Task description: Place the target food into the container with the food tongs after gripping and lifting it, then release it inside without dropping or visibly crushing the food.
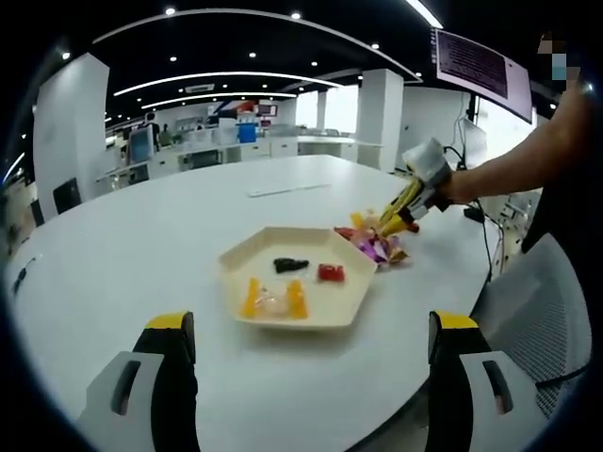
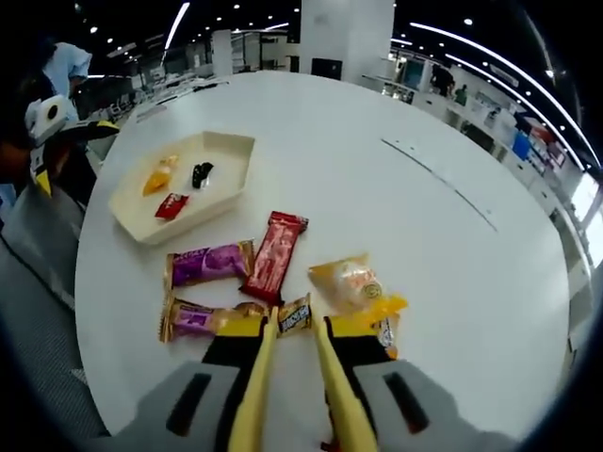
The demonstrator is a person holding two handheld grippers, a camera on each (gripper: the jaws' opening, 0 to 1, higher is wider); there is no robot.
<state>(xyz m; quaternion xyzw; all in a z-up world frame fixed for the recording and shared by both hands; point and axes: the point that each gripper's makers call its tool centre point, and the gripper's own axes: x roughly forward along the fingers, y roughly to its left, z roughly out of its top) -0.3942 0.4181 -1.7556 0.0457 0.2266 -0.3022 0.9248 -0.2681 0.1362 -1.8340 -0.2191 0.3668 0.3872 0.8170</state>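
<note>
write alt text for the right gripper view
Yellow food tongs in the right gripper reach toward wrapped snacks on a white round table: a red bar, purple packets and a yellow packet. A cream hexagonal tray holding a few sweets sits beyond.

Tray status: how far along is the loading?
Done: three or four sweets lie in the hexagonal tray. In hand: nothing; the right claw, holding yellow tongs, is open over the small brown sweet. Left: about five wrapped sweets, including the red bar, remain on the table.
</note>
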